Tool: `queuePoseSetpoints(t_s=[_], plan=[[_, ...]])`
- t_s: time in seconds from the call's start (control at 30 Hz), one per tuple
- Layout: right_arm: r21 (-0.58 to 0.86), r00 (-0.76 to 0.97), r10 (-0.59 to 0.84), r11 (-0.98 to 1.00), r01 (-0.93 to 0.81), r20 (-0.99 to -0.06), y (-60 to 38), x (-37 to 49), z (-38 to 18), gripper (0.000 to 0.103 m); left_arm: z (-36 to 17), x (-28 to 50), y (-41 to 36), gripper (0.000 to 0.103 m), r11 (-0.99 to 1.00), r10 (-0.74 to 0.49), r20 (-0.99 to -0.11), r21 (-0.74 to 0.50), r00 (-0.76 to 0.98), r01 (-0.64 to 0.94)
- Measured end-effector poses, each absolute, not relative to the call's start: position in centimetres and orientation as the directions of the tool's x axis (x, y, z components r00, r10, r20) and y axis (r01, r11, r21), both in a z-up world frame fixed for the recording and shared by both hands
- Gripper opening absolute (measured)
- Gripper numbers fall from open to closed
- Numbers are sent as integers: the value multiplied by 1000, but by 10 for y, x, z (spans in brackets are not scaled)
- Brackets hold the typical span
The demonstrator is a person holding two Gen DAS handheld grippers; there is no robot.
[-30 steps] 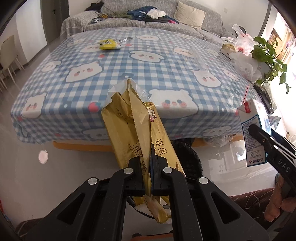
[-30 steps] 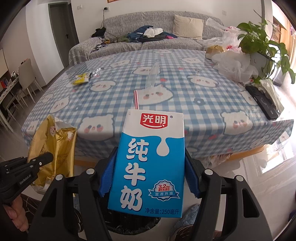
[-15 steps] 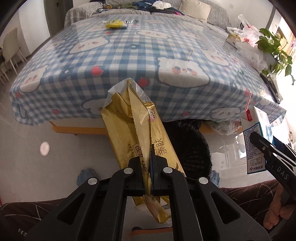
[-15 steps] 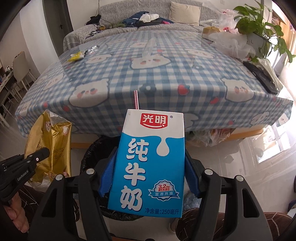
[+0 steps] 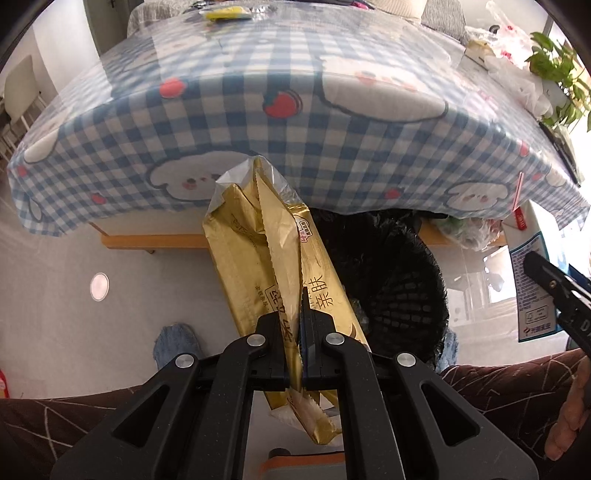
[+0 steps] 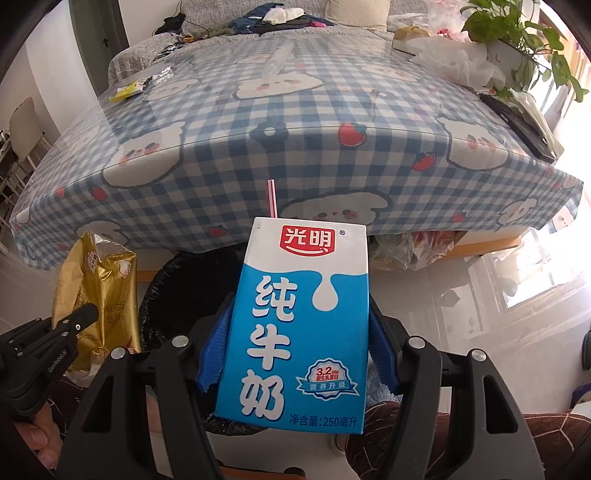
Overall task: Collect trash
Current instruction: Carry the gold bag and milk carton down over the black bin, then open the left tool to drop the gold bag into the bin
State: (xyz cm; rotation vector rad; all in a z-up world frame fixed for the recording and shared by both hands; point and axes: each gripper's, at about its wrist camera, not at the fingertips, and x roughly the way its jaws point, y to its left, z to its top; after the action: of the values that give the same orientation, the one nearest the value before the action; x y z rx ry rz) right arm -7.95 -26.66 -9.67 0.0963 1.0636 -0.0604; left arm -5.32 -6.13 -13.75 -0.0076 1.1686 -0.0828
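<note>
Spreading across most of both views, the desk under its blue-and-white checked cloth printed with bears and strawberries [image 5: 236, 122] [image 6: 314, 122] carries the leftovers at its far side: a small yellow crumpled wrapper [image 5: 225, 14] [image 6: 127, 92], a clear plastic film strip [image 6: 277, 62], crumpled white plastic bags [image 6: 458, 61] next to a green leafy potted plant [image 6: 517, 40] [image 5: 557, 70], and a flat black device [image 6: 517, 125] close to the right edge. Below the desk's near edge stands a round black mesh waste bin [image 5: 399, 291] [image 6: 166, 295] on the pale floor.

Next in size, the left tool [image 5: 300, 354] has its black fingers closed tight on the lower part of a long gold foil snack wrapper [image 5: 258, 258] [image 6: 96, 295], which rises upright and slightly tilted, its torn clear top in front of the cloth's hanging edge; the wrapper sits just left of the bin's opening in the left wrist view.

The right tool [image 6: 295, 354] clamps a blue-and-white rectangular milk carton [image 6: 299, 325] [image 5: 532, 273] between its blue-padded fingers [image 6: 214, 350], upright, label facing the camera (red logo on top, 250 ml marked at the bottom). The carton hides much of the bin behind it.

Smallest, a thin pink-and-white straw [image 6: 272, 197] [image 5: 517, 192] sticks up from the carton's top.
</note>
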Motion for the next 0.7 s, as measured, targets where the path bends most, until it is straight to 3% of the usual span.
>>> queuePoseSetpoints(t_s=[0.7], plan=[[24, 476, -37, 992, 123, -879, -270, -77, -104, 62, -178, -42, -131, 5, 982, -126, -913, -60, 388, 177]])
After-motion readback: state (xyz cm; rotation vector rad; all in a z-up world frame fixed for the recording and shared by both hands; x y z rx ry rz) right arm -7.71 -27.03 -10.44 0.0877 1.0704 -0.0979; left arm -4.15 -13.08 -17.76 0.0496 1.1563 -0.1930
